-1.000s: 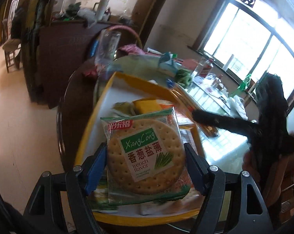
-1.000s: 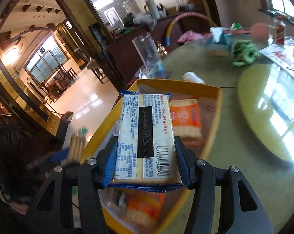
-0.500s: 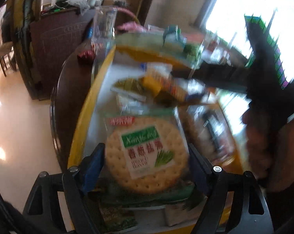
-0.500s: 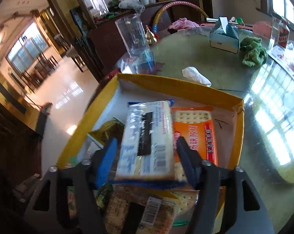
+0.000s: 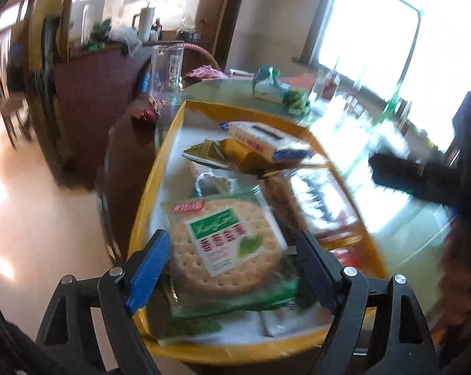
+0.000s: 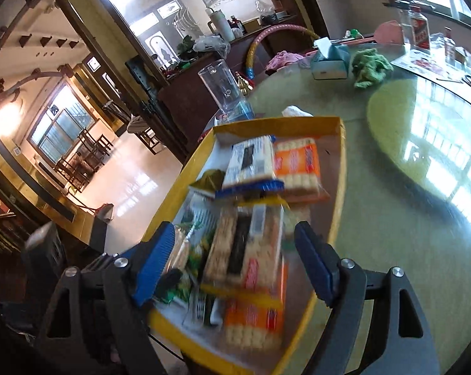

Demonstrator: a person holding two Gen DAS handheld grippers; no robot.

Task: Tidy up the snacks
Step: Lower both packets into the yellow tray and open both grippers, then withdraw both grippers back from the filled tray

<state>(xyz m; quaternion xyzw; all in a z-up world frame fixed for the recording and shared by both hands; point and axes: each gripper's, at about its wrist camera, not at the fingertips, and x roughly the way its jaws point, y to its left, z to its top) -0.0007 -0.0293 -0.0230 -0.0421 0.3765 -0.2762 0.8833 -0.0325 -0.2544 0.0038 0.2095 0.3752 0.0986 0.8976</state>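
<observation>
A yellow tray (image 5: pixel 170 131) (image 6: pixel 337 168) holds several snack packs. My left gripper (image 5: pixel 232 253) stands open around a green round-cracker pack (image 5: pixel 226 243) that rests in the tray's near end; gaps show on both sides. My right gripper (image 6: pixel 232 259) is open and empty above the tray's near end. The white-and-blue cracker pack (image 6: pixel 251 165) (image 5: pixel 260 140) lies in the tray beside an orange cracker pack (image 6: pixel 298 162). More orange packs (image 6: pixel 254 312) lie below my right fingers.
The tray sits at the edge of a round green glass-topped table (image 6: pixel 407 187). A clear plastic jug (image 6: pixel 223 87) (image 5: pixel 166 72), a tissue box (image 6: pixel 329 59), a green cloth (image 6: pixel 371 68) and bottles (image 6: pixel 419 31) stand beyond it. The floor lies left.
My right gripper opened, dropped the white-and-blue cracker pack into the tray and pulled back. My left gripper opened and the green cracker pack now rests in the tray.
</observation>
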